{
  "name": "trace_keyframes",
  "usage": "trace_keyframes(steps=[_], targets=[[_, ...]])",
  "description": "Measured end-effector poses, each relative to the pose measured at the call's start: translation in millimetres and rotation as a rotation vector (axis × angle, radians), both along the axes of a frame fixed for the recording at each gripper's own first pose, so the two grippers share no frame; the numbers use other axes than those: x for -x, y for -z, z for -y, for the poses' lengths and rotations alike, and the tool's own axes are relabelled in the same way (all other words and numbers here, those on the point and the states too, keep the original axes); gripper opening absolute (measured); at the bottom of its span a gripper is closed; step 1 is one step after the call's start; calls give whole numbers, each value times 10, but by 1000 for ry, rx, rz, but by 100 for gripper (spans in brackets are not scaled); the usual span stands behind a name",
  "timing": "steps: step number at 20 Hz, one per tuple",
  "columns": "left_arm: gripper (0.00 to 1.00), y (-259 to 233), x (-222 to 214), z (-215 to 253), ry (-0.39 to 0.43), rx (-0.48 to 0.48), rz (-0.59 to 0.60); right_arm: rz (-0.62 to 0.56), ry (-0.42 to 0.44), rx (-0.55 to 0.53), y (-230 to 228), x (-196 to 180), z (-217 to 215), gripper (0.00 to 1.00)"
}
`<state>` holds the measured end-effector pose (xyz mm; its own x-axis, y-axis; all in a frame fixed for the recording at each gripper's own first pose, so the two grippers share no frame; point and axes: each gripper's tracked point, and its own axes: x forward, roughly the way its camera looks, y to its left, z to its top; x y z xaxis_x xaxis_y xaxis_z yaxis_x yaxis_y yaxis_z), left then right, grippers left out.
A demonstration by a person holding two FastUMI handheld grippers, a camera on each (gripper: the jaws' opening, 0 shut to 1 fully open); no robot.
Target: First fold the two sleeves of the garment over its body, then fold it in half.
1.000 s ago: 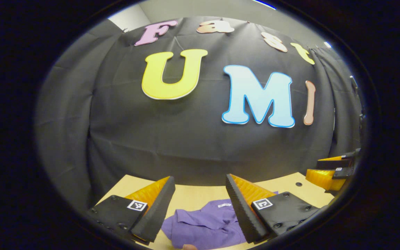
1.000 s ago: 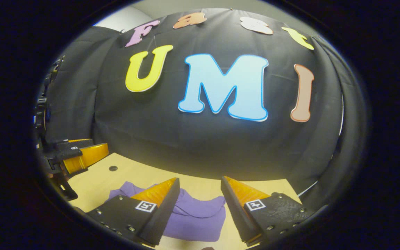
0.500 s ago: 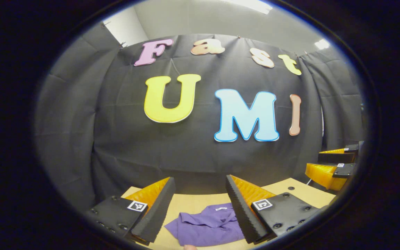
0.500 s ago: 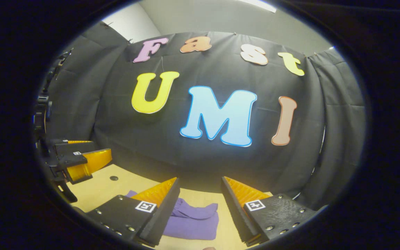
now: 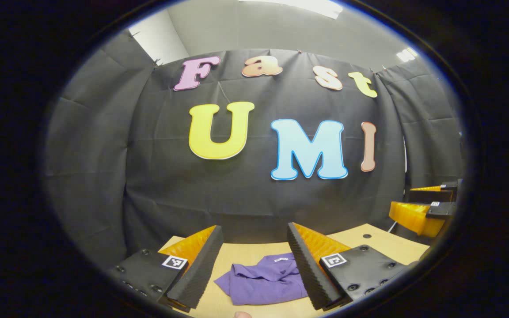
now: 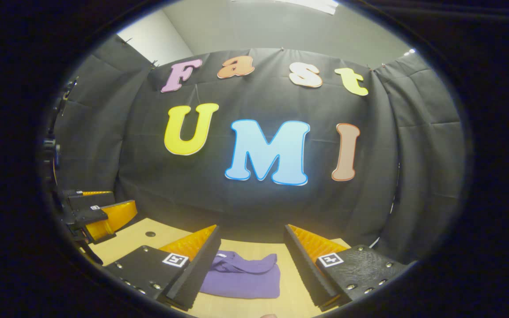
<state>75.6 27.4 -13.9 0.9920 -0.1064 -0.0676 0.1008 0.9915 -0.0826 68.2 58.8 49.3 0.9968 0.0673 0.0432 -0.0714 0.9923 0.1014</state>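
Observation:
A purple garment [image 5: 264, 279] lies folded into a compact bundle on the light wooden table [image 5: 245, 252], its collar and a small white tag towards the far side. In the right gripper view the same garment [image 6: 242, 276] shows as a neat rectangle with rolled edges on top. My left gripper [image 5: 254, 260] hangs open above and in front of it, nothing between its fingers. My right gripper [image 6: 251, 260] is likewise open and empty, held apart from the cloth. The right gripper [image 5: 420, 212] also appears at the right edge of the left gripper view, and the left gripper [image 6: 100, 212] at the left edge of the right gripper view.
The table's far edge meets the black cloth wall. A small round hole [image 6: 150, 233] sits in the tabletop near the left gripper; the same hole [image 5: 365, 236] shows in the left gripper view. A fingertip [image 5: 241, 314] peeks in at the bottom.
Both grippers have risen and drawn back from the garment, which now looks smaller and lower in each view. Both stay open. The garment has not moved on the table.

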Motion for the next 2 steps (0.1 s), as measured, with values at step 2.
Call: trace_keyframes(steps=[2], targets=[[94, -6, 39, 50, 7, 9, 0, 1, 6, -5, 26, 41, 33, 91]])
